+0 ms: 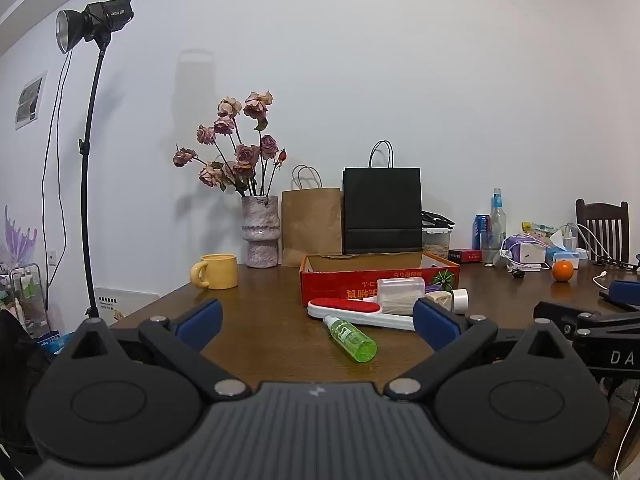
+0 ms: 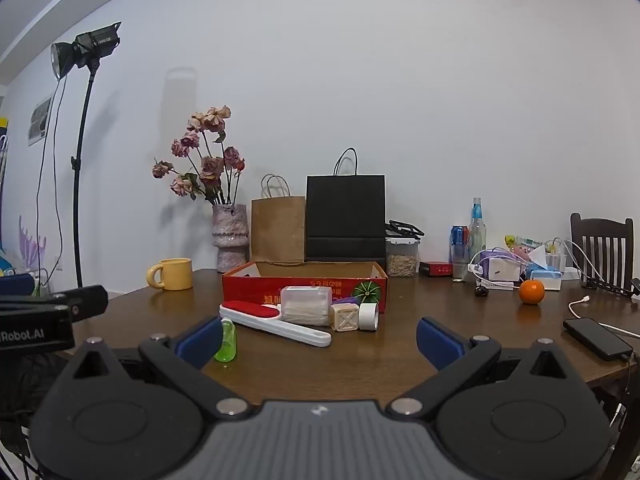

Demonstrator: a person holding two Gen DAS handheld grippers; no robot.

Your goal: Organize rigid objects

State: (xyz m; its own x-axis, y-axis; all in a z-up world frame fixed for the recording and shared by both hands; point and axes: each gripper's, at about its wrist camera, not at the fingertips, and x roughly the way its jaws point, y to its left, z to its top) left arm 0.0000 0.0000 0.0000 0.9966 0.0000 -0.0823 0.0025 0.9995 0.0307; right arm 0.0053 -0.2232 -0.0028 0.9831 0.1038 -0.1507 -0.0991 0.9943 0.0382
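Both your grippers hang wide and released, nothing between the pads. Ahead of your left gripper (image 1: pixel 318 322) the green bottle (image 1: pixel 352 338) lies on its side on the table (image 1: pixel 260 320), cap pointing away and to the left, base toward you. From your right gripper (image 2: pixel 318 338) it sits off by the left pad, so the left hand looks nearer. Behind it the lint brush (image 2: pixel 274 322) runs slantwise, with the clear tub (image 2: pixel 306 306), wooden cube (image 2: pixel 345 318) and tape roll (image 2: pixel 369 316) just beyond. The red box (image 2: pixel 304 282) stands open; what's inside, you can't tell from here.
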